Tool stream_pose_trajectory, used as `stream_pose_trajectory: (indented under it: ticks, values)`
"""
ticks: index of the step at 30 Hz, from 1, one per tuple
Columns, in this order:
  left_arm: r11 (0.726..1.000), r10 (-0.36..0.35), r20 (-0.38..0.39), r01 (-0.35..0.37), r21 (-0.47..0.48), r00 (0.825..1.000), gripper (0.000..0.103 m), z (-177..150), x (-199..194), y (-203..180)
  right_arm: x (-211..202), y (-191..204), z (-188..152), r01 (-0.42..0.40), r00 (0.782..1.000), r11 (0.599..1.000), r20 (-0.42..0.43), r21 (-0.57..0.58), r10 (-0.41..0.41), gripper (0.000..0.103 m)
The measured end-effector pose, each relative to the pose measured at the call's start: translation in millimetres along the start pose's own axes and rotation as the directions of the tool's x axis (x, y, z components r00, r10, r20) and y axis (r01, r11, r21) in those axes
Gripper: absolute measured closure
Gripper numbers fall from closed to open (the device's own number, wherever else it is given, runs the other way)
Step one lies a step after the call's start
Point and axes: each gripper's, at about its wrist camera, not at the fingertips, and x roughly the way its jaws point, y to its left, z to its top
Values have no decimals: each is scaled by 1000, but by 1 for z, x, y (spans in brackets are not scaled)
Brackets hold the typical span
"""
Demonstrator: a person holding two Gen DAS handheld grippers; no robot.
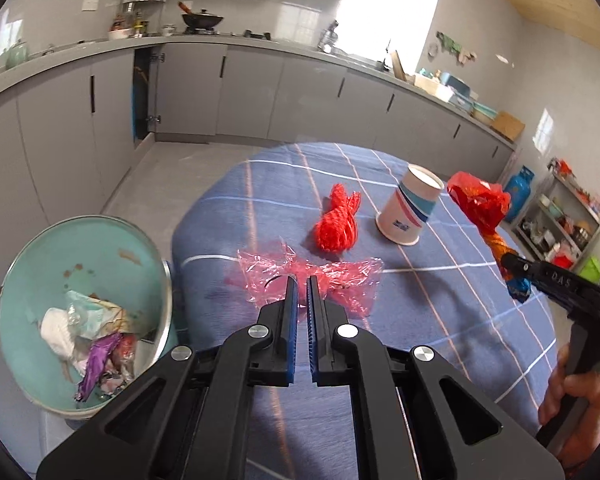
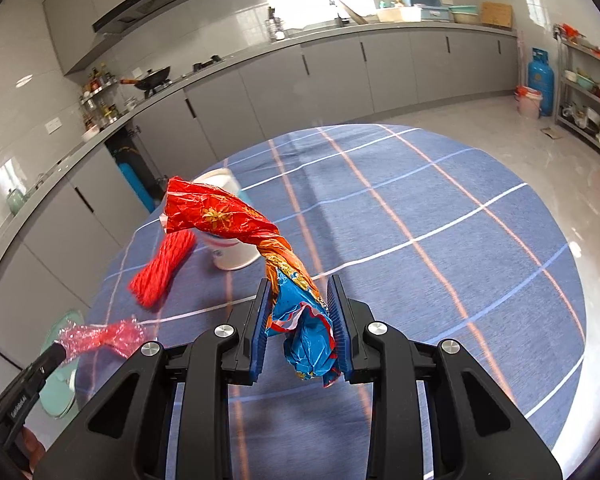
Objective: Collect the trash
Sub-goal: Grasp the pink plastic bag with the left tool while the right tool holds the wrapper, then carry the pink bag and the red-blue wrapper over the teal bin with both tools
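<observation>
My left gripper (image 1: pixel 302 280) is shut on a crumpled pink plastic film (image 1: pixel 340 276) at the near left of the blue checked table (image 1: pixel 440 288). It also shows in the right wrist view (image 2: pixel 108 336). My right gripper (image 2: pixel 298 292) is shut on a twisted red and blue wrapper (image 2: pixel 300 320) and holds it above the table; the wrapper also shows in the left wrist view (image 1: pixel 480 204). A red net bag (image 1: pixel 337 220) and an upside-down paper cup (image 1: pixel 410 210) lie on the table. A teal trash bin (image 1: pixel 80 312) with wrappers stands left of the table.
Grey kitchen cabinets (image 1: pixel 220 88) run along the far wall. A blue gas cylinder (image 2: pixel 540 76) and a metal shelf rack (image 2: pixel 592 92) stand at the right. The table's right half (image 2: pixel 460 240) is bare cloth.
</observation>
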Motion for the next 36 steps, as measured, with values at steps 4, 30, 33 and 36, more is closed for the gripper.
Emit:
stream_pose_trajectory:
  ticks: [4,30,33,36]
  values:
    - [1000,10,37,-10,-1,999,99,3,-15,6,-2,18,-4,-24,1000,999,-5,-35,24,74]
    - [961,216,191,-173,-216,958,100,12,-89,111,7,167,-31,-210,977,939,-84,-271,194,74]
    - [946,263,194,-214,-243,945,100,13,-93,126,13,191,-37,-249,968,923,-118,-294,224,74]
    - [934,294,185,-241,-263,938,100,14,-92,139,22,214,-42,-285,956,908,-156,-307,247,74]
